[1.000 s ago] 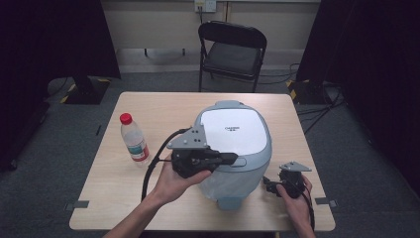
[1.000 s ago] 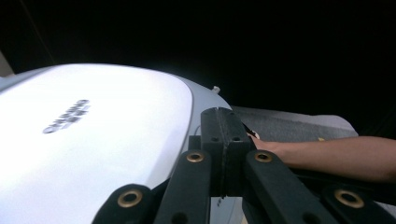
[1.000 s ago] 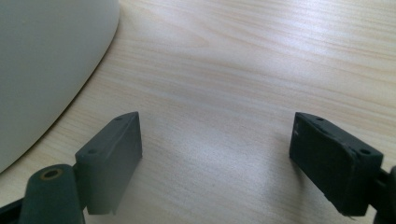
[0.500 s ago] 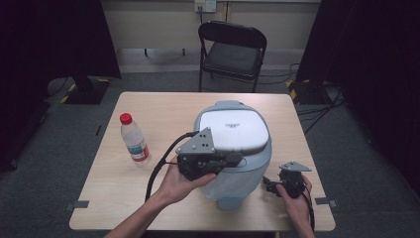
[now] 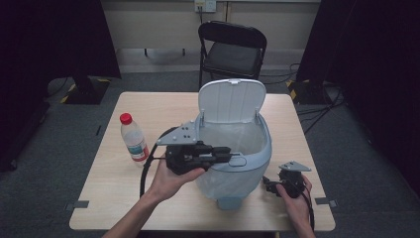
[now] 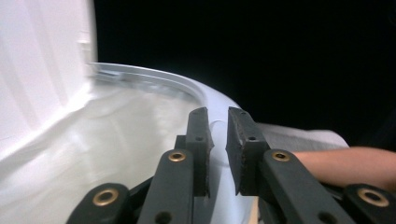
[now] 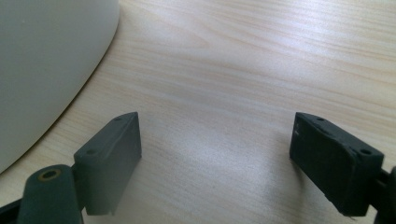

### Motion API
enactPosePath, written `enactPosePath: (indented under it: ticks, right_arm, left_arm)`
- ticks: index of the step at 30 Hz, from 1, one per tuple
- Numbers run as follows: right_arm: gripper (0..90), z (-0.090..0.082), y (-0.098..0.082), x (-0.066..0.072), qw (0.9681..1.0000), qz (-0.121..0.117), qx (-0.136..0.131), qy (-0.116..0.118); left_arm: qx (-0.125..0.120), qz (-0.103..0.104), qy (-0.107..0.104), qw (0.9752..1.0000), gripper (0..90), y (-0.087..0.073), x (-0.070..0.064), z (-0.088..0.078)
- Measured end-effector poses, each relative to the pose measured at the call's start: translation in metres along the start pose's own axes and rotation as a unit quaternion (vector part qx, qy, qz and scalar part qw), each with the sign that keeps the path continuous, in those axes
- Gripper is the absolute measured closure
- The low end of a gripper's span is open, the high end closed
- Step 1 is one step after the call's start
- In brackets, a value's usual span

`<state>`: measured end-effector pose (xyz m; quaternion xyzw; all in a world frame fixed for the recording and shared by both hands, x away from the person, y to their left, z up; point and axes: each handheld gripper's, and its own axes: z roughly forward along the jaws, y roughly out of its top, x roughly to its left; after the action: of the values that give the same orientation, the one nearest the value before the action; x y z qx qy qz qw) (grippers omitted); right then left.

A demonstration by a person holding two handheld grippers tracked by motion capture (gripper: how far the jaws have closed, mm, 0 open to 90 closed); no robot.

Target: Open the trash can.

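Bin (image 5: 233, 166) with lid (image 5: 230, 100) raised upright: opening done. Left gripper (image 5: 229, 154) at the front rim, jaws just parting slightly, pinching nothing. Right gripper (image 7: 215, 154) rests spread over the table (image 7: 261, 70); the water bottle (image 5: 132, 138) remains untouched.

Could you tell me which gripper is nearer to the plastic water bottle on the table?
Left. The left gripper is at the bin's front rim, just right of the water bottle. The right gripper sits low by the table's near right corner, beyond the bin.

Pale blue bin (image 5: 233, 166) mid-table — white lid (image 5: 231, 100) upright, open, liner inside
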<state>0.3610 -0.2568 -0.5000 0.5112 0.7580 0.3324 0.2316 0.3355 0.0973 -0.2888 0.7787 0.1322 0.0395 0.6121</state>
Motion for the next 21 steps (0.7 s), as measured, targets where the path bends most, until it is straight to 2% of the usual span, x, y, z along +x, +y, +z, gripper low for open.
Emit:
enactPosePath:
  ticks: [2, 4, 7, 9, 10, 11, 13, 14, 19, 21]
  right_arm:
    - [15.4, 0.000, 0.000, 0.000, 1.0000, 0.000, 0.000, 0.000]
    - [15.4, 0.000, 0.000, 0.000, 1.0000, 0.000, 0.000, 0.000]
    - [15.4, 0.000, 0.000, 0.000, 1.0000, 0.000, 0.000, 0.000]
    - [15.4, 0.000, 0.000, 0.000, 1.0000, 0.000, 0.000, 0.000]
    - [15.4, 0.000, 0.000, 0.000, 1.0000, 0.000, 0.000, 0.000]
    - [15.4, 0.000, 0.000, 0.000, 1.0000, 0.000, 0.000, 0.000]
    - [15.4, 0.000, 0.000, 0.000, 1.0000, -0.001, 0.000, 0.000]
    - [15.4, 0.000, 0.000, 0.000, 1.0000, 0.000, 0.000, 0.000]
    - [15.3, 0.001, 0.001, 0.000, 1.0000, 0.001, 0.000, -0.002]
    - [15.3, 0.001, 0.000, 0.000, 1.0000, 0.002, 0.000, -0.002]
  left_arm:
    - [-0.004, -0.007, 0.010, 0.9999, 74.6, -0.002, 0.004, -0.010]
    - [-0.025, -0.019, 0.015, 0.9994, 67.8, -0.005, 0.008, -0.023]
    - [-0.044, -0.033, 0.034, 0.9979, 65.0, -0.008, 0.016, -0.042]
    - [-0.046, -0.034, 0.050, 0.9971, 62.0, -0.011, 0.021, -0.054]
    - [-0.046, -0.034, 0.050, 0.9971, 59.3, -0.011, 0.021, -0.054]
    - [-0.051, -0.037, 0.066, 0.9958, 58.0, -0.015, 0.025, -0.067]
    - [-0.055, -0.041, 0.069, 0.9953, 56.6, -0.018, 0.027, -0.072]
    - [-0.056, -0.048, 0.077, 0.9944, 56.0, -0.021, 0.029, -0.077]
    - [-0.027, -0.066, 0.115, 0.9908, 49.2, -0.046, 0.041, -0.087]
    - [-0.014, -0.076, 0.110, 0.9910, 47.8, -0.058, 0.046, -0.088]
